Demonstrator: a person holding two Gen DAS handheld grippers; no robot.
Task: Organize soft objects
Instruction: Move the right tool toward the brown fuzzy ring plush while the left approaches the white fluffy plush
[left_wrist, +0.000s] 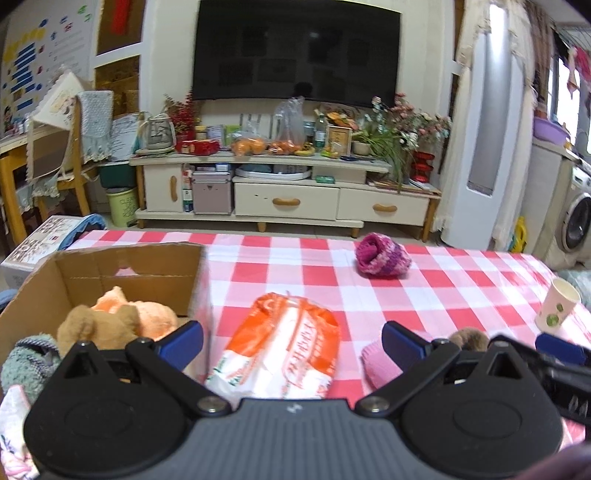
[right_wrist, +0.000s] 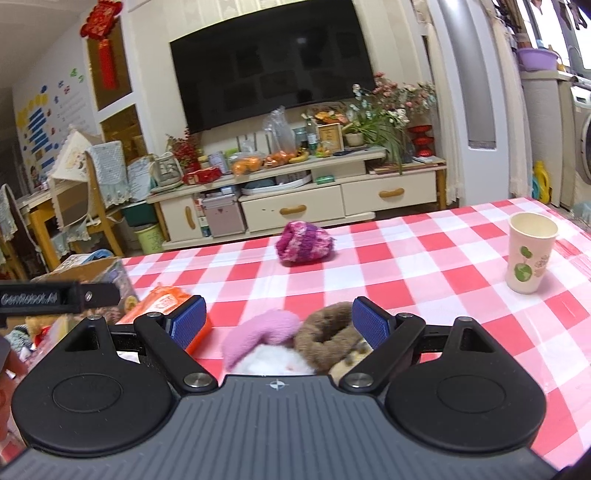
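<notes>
A table covered in a smooth red-and-white checked cloth carries several soft things.

At its left edge stands an open box of brown corrugated cardboard, with plain walls and raised flaps. Inside lie a fuzzy tan plush, a fluffy orange plush just behind it, and a nubby grey-green knit at the near corner.

Just right of the box lies a packet, a rounded, glossy plastic wrapper in orange and white with printed writing, soft and pillow-shaped. The left gripper hovers above it with its fingers spread wide, one blue ribbed pad at the box wall and the other to the packet's right; nothing is held.

The right gripper is likewise spread wide and holds nothing. Between its blue pads lies a small heap of soft things: a fleecy pink piece, a brown furry ring beside and touching it, and white fluff beneath, partly hidden by the gripper body.

Farther back, alone near the far edge, sits a knitted bundle, magenta and purple yarn rolled into a lumpy ball with an open cuff.

At the right, well apart from the rest, stands an upright cup of cream paper, tapered, printed with green leaves.
</notes>
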